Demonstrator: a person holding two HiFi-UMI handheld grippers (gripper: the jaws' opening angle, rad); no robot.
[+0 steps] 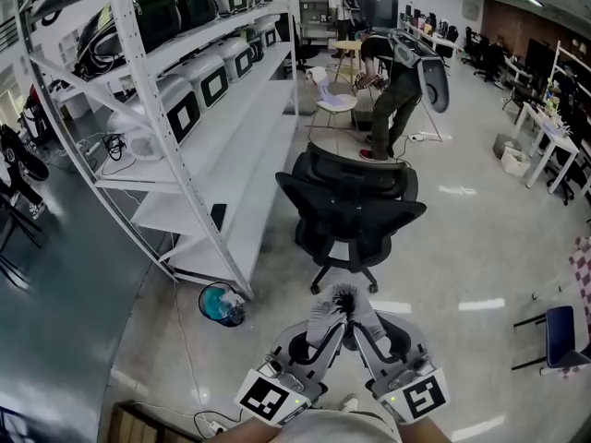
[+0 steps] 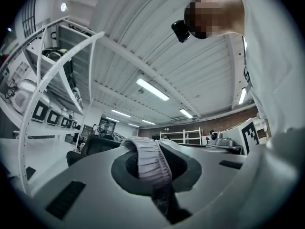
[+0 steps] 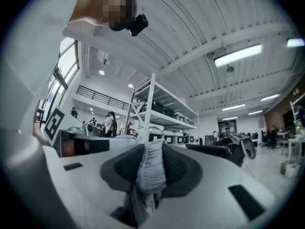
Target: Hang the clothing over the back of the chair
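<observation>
Left gripper (image 1: 323, 329) and right gripper (image 1: 366, 329) clamp the clothing (image 1: 343, 303) (mostly hidden) — seemingly ribbed.

Open floor (image 1: 434, 275) lies before the chair (image 1: 349, 212), while the shelf rack (image 1: 240, 118) crowds its left side.

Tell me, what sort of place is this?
Most likely a lab or workshop in an open-plan hall: a tall white shelving rack holds rows of similar boxy machines, a black office chair stands on the bare polished floor, and desks with more chairs line the far side.
</observation>
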